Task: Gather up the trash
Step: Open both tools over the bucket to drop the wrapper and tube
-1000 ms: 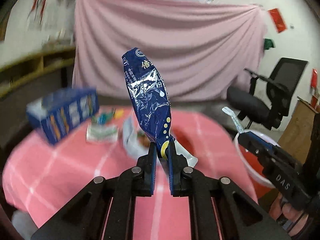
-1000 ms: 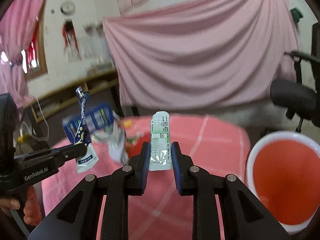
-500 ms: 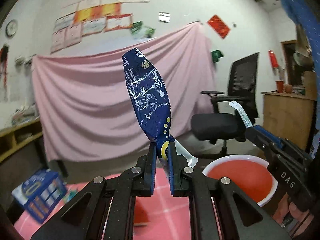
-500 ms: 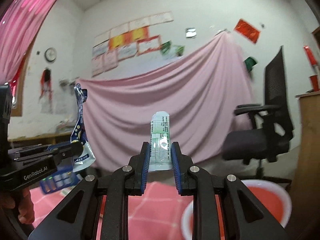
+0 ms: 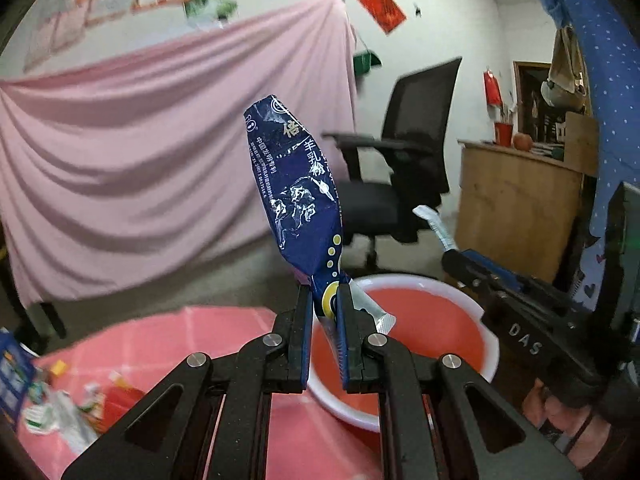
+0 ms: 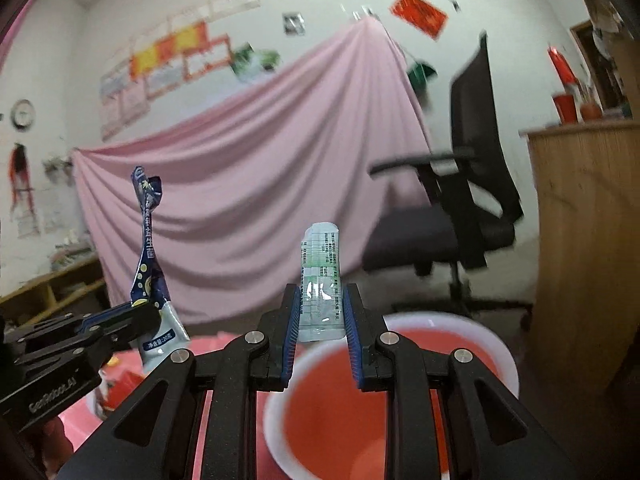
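Observation:
My left gripper (image 5: pixel 325 300) is shut on the lower end of a crumpled dark blue sachet (image 5: pixel 298 196) that stands upright above its fingers. My right gripper (image 6: pixel 320 312) is shut on a pale green and white sachet (image 6: pixel 321 280), also upright. A red basin with a white rim (image 5: pixel 424 328) sits just beyond the table's edge, directly ahead of both grippers (image 6: pixel 500 344). In the right wrist view the left gripper (image 6: pixel 136 316) shows at the left with the blue sachet (image 6: pixel 148 240). The right gripper (image 5: pixel 452 258) shows at the right of the left wrist view.
A pink checked tablecloth (image 5: pixel 160 340) covers the table, with wrappers (image 5: pixel 68 408) and a blue box (image 5: pixel 12 368) at its left. A black office chair (image 5: pixel 400 184) and a wooden counter (image 5: pixel 516 208) stand behind the basin. Pink cloth (image 5: pixel 140 160) drapes the back wall.
Both grippers have swung right, away from the table's litter, and now face the red basin, which fills much more of each view. Each sachet stays clamped as before.

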Motion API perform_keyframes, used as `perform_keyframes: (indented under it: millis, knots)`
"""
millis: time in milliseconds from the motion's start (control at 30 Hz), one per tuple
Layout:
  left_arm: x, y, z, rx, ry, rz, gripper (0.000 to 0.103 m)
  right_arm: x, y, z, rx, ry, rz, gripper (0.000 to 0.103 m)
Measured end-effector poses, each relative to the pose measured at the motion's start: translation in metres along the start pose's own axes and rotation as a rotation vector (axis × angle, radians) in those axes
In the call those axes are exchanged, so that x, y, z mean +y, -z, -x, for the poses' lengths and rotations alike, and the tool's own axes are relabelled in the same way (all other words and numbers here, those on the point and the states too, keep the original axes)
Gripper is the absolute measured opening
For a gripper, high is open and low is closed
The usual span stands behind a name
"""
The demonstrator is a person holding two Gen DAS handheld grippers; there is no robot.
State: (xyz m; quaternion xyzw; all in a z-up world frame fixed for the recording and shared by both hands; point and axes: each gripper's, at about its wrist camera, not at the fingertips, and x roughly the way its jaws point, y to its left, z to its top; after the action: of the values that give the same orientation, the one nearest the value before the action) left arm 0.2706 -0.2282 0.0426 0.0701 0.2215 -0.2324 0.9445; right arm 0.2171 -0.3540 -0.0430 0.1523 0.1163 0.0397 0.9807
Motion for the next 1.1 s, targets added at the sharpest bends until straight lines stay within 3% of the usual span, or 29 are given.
perform_keyframes:
  millis: [233,500,600,667,833,1000,1100]
  knots:
    - [-0.007,-0.009,-0.039,0.133,0.080,0.078,0.009,-0.026,0.010,-0.015,0.137,0.021,-0.079,0.021]
    - [-0.015,-0.010,-0.050,0.207,0.108,0.114,0.010,-0.035,0.013,-0.020,0.196,0.037,-0.116,0.021]
    - [-0.010,-0.008,-0.051,0.223,0.105,0.139,0.018,-0.037,0.012,-0.018,0.194,0.043,-0.129,0.022]
    - [-0.008,-0.008,-0.051,0.220,0.108,0.157,0.026,-0.038,0.011,-0.017,0.190,0.046,-0.136,0.027]
    - [0.000,-0.004,-0.038,0.197,0.078,0.172,0.026,-0.032,0.008,-0.014,0.170,0.040,-0.125,0.030]
    - [0.020,-0.004,-0.010,0.119,0.008,0.221,0.028,-0.015,0.002,-0.006,0.100,0.012,-0.073,0.043]
    - [0.034,-0.004,0.014,0.051,-0.051,0.237,0.039,0.001,-0.003,0.000,0.046,-0.017,-0.036,0.050]
